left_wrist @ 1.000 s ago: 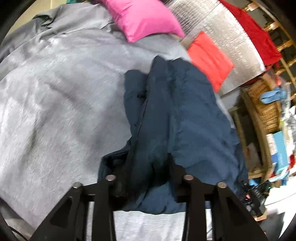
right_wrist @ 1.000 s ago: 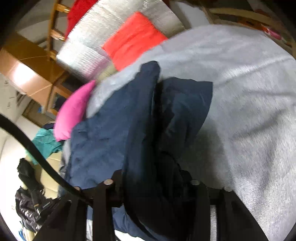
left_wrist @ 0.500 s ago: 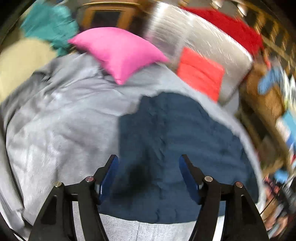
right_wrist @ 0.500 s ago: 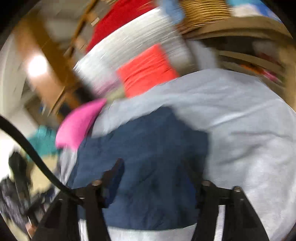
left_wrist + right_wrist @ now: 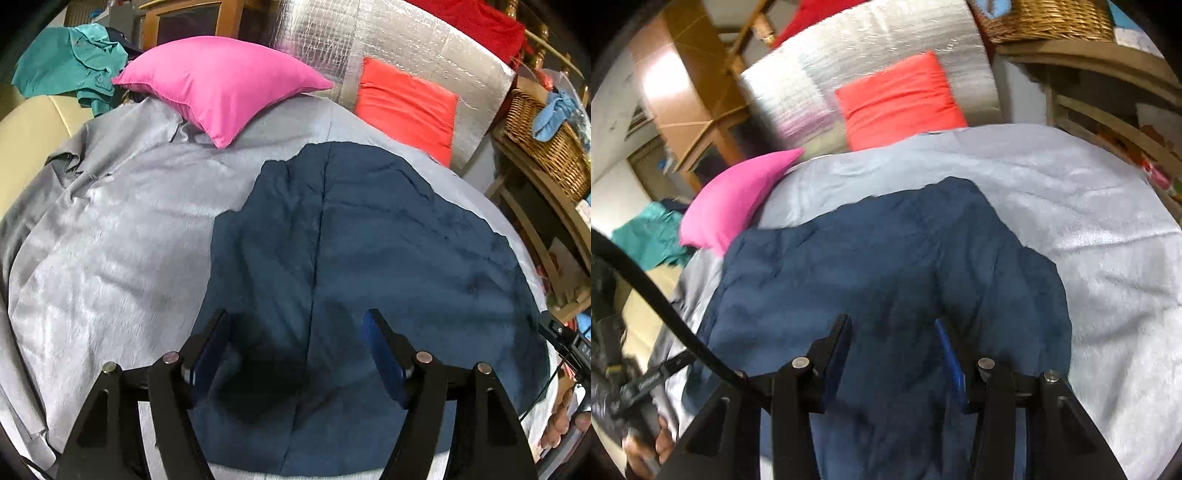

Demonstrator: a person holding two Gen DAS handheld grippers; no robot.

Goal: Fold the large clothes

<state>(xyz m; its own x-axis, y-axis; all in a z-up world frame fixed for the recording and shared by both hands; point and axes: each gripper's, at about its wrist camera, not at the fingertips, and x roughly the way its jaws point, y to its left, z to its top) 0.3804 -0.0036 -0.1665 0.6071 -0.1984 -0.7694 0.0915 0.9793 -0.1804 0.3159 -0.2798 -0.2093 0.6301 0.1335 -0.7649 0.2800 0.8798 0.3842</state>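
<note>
Both the left tongs and right tongs hang wide and empty over the navy garment, so grabbing just the top layer off the slick grey bedspread could probably drag it crooked.

One navy garment lies spread on one grey bedcover, and two cushions sit beyond it: one pink pillow, one orange-red cushion. There's one wicker basket, one teal garment, and two grippers over the cloth, the left gripper and the right gripper.
</note>
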